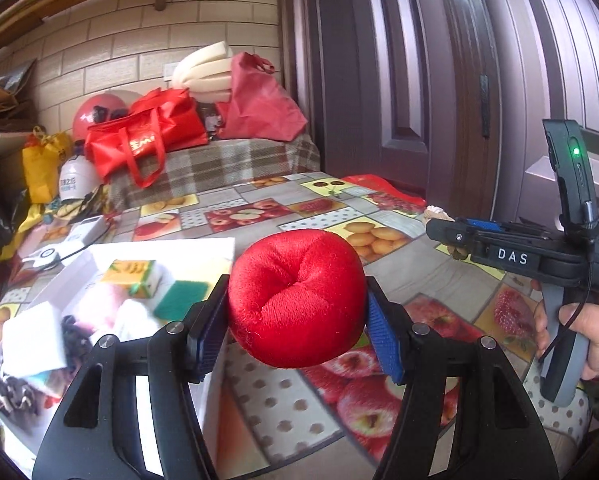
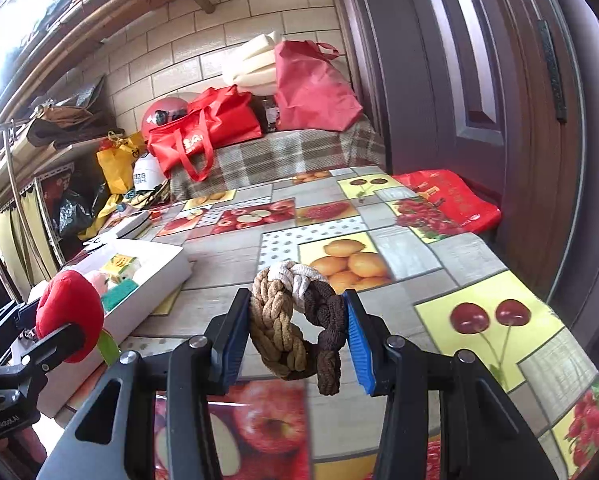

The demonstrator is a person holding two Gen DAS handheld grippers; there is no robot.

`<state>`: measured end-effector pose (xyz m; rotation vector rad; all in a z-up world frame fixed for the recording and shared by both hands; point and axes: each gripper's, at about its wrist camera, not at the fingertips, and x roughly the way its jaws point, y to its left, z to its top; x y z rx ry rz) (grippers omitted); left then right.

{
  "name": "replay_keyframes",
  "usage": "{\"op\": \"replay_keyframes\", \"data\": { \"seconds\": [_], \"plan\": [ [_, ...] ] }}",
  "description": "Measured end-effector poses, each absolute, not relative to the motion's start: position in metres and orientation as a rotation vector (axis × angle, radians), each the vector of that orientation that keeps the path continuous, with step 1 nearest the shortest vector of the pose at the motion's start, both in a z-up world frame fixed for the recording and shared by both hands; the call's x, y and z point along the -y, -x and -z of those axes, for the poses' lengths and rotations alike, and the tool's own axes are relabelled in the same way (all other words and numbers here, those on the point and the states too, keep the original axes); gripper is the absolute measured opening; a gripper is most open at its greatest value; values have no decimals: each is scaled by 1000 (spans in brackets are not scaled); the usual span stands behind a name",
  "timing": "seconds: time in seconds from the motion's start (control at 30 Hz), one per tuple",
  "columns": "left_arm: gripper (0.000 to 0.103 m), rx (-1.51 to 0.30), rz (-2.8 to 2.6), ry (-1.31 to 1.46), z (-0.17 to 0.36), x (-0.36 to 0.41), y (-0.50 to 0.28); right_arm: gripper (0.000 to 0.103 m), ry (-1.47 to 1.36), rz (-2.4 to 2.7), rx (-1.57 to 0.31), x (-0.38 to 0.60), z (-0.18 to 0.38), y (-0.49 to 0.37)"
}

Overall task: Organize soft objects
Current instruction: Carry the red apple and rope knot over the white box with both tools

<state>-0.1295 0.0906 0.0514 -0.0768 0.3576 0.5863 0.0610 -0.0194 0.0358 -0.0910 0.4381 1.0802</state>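
My left gripper (image 1: 297, 312) is shut on a red plush apple (image 1: 297, 296) and holds it above the table, just right of a white box (image 1: 163, 246). The apple also shows in the right wrist view (image 2: 69, 316), with a green leaf under it. My right gripper (image 2: 297, 336) is shut on a braided rope knot (image 2: 295, 320) of tan, white and brown cords, held above the fruit-print tablecloth (image 2: 459, 256). The white box (image 2: 159, 276) holds several soft items: a yellow sponge pack (image 1: 133, 274), a green scourer (image 1: 181, 296), pink and white pieces.
A plaid-covered bench (image 1: 227, 164) at the back carries red bags (image 1: 147, 136), foam pieces and a red helmet. A dark door (image 1: 439, 80) stands on the right. A red bag (image 2: 447, 196) lies at the table's far right edge. Shelves with clutter stand on the left.
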Motion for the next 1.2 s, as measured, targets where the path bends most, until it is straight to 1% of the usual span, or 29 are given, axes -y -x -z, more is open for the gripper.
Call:
{"op": "replay_keyframes", "data": {
  "seconds": [0.27, 0.67, 1.2],
  "plan": [
    [63, -329, -666, 99, -51, -109, 177, 46, 164, -1143, -372, -8, -36, -13],
    [64, -308, -817, 159, -48, -156, 234, 45, 232, -1237, -324, -49, -33, 43],
    [64, -304, -884, 248, -43, -191, 272, 47, 245, -1322, -250, -93, -35, 89]
  ]
}}
